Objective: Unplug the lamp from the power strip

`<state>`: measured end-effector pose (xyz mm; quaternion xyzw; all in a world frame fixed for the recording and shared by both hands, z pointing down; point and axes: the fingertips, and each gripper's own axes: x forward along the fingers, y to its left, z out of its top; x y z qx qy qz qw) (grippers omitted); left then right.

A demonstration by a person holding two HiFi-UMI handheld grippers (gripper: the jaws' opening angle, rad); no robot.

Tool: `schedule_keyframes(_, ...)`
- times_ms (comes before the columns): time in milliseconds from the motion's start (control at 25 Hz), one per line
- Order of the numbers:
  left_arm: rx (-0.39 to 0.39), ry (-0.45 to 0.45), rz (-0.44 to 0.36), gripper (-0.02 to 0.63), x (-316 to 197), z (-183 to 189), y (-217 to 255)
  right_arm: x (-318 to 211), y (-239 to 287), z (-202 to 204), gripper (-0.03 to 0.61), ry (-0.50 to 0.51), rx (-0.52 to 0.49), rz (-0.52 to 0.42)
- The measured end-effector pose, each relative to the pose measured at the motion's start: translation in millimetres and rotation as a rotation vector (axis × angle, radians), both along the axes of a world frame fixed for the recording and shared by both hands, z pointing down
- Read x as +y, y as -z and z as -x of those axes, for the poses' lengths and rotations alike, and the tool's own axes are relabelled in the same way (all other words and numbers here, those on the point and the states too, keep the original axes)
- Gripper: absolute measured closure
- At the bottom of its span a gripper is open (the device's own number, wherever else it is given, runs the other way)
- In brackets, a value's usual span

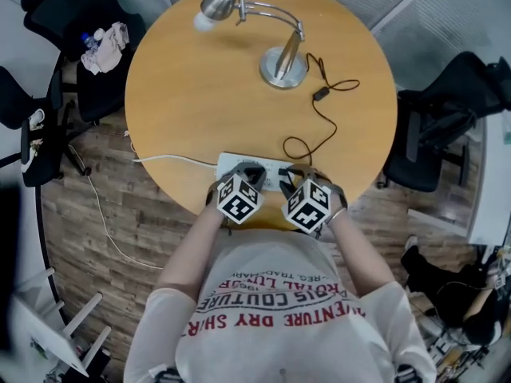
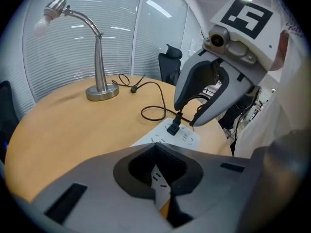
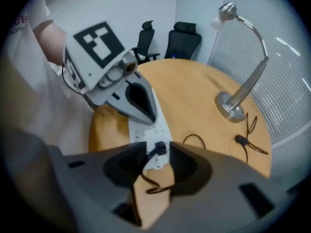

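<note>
A white power strip [image 1: 227, 164] lies at the near edge of the round wooden table [image 1: 192, 94]. The silver lamp [image 1: 283, 64] stands at the far side, and its black cord [image 1: 323, 118] loops back to a black plug [image 2: 173, 126] standing on the strip [image 2: 187, 139]. My right gripper [image 3: 158, 152] is open, its jaws either side of the plug [image 3: 159, 148] with small gaps and no pad pressing. My left gripper [image 2: 154, 147] is shut, with its tips down on the strip's left part [image 3: 150, 130]. In the head view, both the left gripper [image 1: 251, 172] and the right gripper [image 1: 297, 174] hover over the strip.
The strip's white cable [image 1: 172, 159] runs left and drops off the table edge to the floor. An inline switch [image 1: 321, 94] sits on the lamp cord. Black office chairs stand to the left [image 1: 48, 126] and right [image 1: 447, 126] of the table. The person's torso is close behind the grippers.
</note>
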<state>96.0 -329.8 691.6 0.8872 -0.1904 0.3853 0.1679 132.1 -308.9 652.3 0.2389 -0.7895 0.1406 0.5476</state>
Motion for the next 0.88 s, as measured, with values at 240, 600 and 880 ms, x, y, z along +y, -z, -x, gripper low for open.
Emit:
schedule_keyframes(240,0.006,-0.007,0.049,0.584,0,-2,0,-3,-23,0,0.448,0.087,0.084,0.062)
schedule_keyframes(600,0.008,-0.018,0.062,0.584,1,-1,-1,-6,-41,-2,0.491,0.143,0.132,0.081)
schedule_keyframes(880,0.001,-0.021,0.048,0.585,0,-2,-1,-6,-36,-3,0.500,0.160,0.115,0.111)
